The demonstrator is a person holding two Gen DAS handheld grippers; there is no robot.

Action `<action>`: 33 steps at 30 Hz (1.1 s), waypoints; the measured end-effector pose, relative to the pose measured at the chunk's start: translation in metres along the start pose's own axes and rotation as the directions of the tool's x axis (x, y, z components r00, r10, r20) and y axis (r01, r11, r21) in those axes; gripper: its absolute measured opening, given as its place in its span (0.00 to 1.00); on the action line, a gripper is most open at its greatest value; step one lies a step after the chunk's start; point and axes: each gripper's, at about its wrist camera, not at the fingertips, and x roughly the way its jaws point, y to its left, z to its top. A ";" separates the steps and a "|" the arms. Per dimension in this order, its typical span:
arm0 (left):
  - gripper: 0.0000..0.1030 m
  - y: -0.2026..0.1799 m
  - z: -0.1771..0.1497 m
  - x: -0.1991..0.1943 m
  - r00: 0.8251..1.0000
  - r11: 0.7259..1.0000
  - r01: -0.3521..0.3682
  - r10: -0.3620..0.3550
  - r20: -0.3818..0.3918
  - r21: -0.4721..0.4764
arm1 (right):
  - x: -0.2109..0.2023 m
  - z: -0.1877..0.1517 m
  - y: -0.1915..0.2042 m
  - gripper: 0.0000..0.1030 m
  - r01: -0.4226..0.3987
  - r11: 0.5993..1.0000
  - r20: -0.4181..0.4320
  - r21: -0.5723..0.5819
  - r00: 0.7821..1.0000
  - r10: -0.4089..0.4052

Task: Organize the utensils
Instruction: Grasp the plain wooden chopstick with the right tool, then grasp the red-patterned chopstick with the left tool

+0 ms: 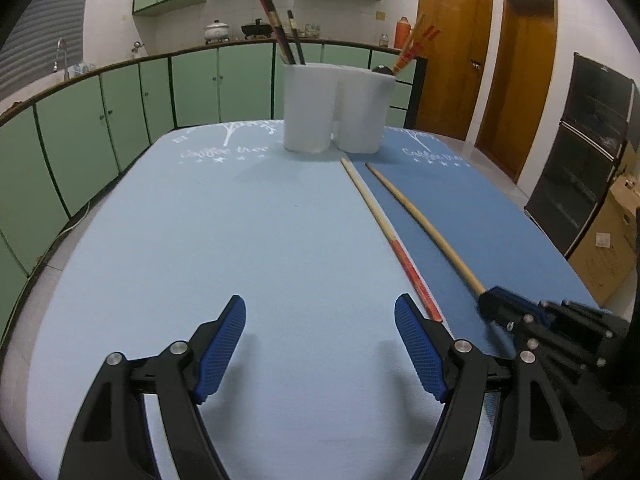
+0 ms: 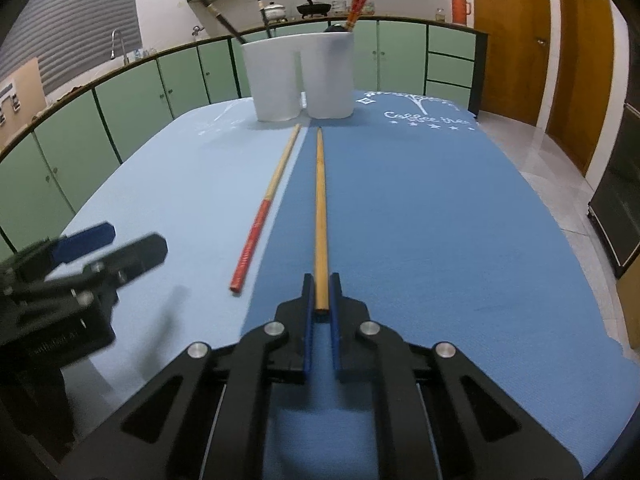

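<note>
The left gripper [image 1: 320, 344] hovers low over the near left part of the table, above the pale blue mat [image 1: 200, 232], pointing toward the far edge. Its jaws stand wide apart and hold nothing. In the right wrist view it shows blurred at the left edge [image 2: 108, 246].

Just to its right, one chopstick with a red handle [image 2: 260, 210] lies flat along the seam where the pale mat meets the darker blue mat [image 2: 420, 208], its bare tip aimed at the far edge.

Beside that, slightly apart and nearly parallel, a second chopstick [image 2: 320, 208] lies over the darker mat. The right gripper [image 2: 320, 296] sits level and low at the near edge, aimed straight down the table, its jaws narrowed onto the near end of this chopstick, blue pads [image 2: 307, 320] pressing both sides.

At the middle of the far edge stands a white two-compartment holder [image 1: 338, 108]. Its left compartment holds about three dark chopsticks [image 1: 280, 32]; its right holds a bunch of red-handled chopsticks [image 1: 416, 40], their number unclear, and a dark rounded object I cannot identify.

Both mats carry white print near the far edge: a tree drawing, small stars, and the words "Coffee tree" [image 2: 424, 117], cut short on the darker mat.
</note>
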 end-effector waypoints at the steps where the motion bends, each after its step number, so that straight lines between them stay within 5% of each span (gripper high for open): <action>1: 0.73 -0.003 -0.001 0.001 1.000 1.000 0.003 -0.003 -0.003 0.001 | -0.001 0.001 -0.004 0.06 0.003 1.000 0.004 0.005 1.000 -0.003; 16: 0.70 -0.036 0.004 0.013 0.999 0.999 0.048 -0.048 -0.005 -0.021 | -0.007 0.013 -0.036 0.06 0.032 0.998 0.033 0.047 0.999 -0.033; 31: 0.26 -0.059 0.000 0.028 0.998 1.000 0.011 -0.012 -0.058 -0.016 | -0.013 0.019 -0.055 0.06 0.036 0.997 0.050 0.072 0.998 -0.039; 33: 0.14 -0.061 0.000 0.029 0.998 1.000 0.000 0.000 -0.061 -0.008 | -0.014 0.019 -0.058 0.06 0.035 0.996 0.051 0.077 0.998 -0.039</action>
